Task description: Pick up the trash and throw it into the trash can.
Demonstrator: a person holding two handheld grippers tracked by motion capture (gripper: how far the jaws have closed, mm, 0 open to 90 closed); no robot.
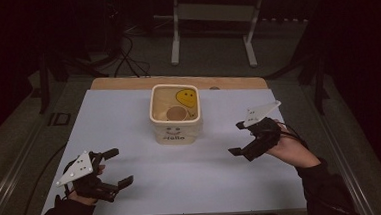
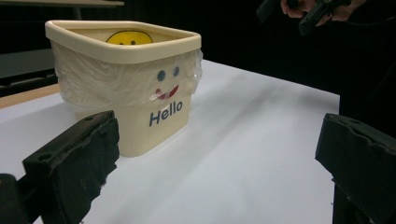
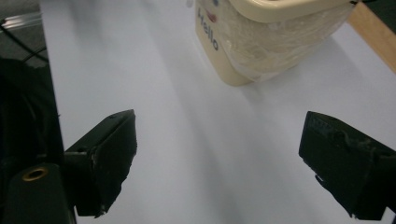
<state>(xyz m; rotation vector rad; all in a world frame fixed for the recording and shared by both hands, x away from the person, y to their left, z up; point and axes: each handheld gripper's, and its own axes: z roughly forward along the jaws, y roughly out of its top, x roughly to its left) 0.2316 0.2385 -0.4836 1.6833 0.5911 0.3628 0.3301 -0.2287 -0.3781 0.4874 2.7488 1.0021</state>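
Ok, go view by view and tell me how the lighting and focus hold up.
High view: dim, the surroundings nearly black, the white table lit. Left gripper view: the cream bin sharp, the near gripper soft. Right gripper view: bin blurred, table bright and washed out.

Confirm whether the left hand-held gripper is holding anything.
No, the left hand-held gripper has its jaws spread wide with bare table between them.
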